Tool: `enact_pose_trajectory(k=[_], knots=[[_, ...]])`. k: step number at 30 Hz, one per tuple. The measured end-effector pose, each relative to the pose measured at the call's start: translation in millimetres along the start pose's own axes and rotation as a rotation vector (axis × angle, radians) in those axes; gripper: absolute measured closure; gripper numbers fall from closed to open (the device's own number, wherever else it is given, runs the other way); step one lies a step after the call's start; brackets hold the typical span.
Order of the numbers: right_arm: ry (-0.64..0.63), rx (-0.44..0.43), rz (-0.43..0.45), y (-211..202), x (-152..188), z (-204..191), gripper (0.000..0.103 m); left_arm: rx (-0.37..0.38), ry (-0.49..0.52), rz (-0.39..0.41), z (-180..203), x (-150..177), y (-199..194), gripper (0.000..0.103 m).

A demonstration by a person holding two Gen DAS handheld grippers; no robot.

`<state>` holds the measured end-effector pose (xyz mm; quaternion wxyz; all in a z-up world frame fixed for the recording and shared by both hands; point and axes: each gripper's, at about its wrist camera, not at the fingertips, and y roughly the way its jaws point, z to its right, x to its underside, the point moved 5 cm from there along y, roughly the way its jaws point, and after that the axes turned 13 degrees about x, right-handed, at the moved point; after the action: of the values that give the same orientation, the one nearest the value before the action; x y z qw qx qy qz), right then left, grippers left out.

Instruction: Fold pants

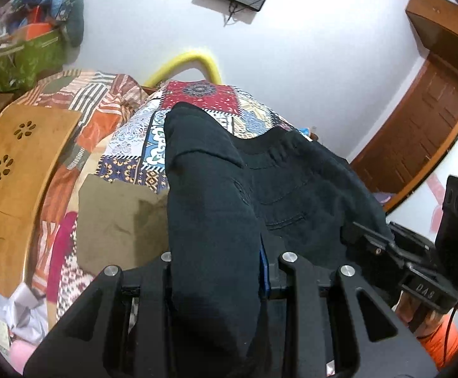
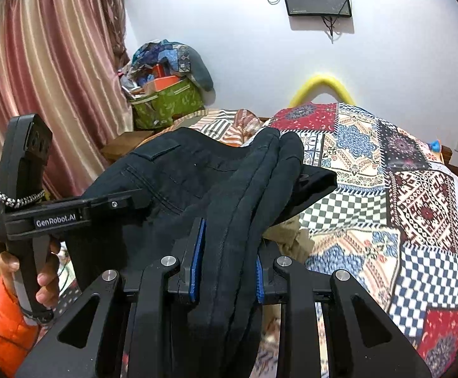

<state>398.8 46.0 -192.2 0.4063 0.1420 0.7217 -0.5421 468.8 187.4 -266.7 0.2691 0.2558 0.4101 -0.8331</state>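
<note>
**Both jaws on the pants, cloth slung between them above the bed**

Pants (image 1: 216, 195) are up in the air, not on the bed. Left gripper (image 1: 216, 271) has its jaws narrow and pinched on a thick bunched fold; the dark cloth runs away from the jaws toward the far end of the bed (image 2: 370, 163). Right gripper (image 2: 229, 271), same story: jaws narrow, blue pads pressing a stack of layers, looks like doubled legs or hem edges.

Key relation: the pants' long axis runs left-right, gripper to gripper. Waistband w/ belt loop shows in the middle, sagging between the two grips. In the right wrist view the left gripper sits at the left edge, a hand (image 2: 44, 267) and orange sleeve under it; in the left wrist view the right gripper is at the right edge. So both are about equally near the cloth, each owning one end.

Bed lies ahead and below both, patchwork quilt bare on the far right, an olive cloth (image 1: 118, 217) near the grippers. Prob next: carry fwd and lay the pants across the quilt, keeping both ends level so the fold lands straight. Risk: middle sag touches first and bunches.
</note>
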Motion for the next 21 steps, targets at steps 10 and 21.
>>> enact_pose_trajectory(k=[10, 21], knots=[[-0.006, 0.039, -0.059, 72.3, 11.0, -4.6, 0.080, -0.031, -0.083, -0.029, -70.3, -11.1, 54.8, 0.074], [-0.011, 0.072, -0.231, 114.6, 65.8, 17.9, 0.070, -0.142, -0.094, -0.116, -114.1, 32.2, 95.9, 0.072]])
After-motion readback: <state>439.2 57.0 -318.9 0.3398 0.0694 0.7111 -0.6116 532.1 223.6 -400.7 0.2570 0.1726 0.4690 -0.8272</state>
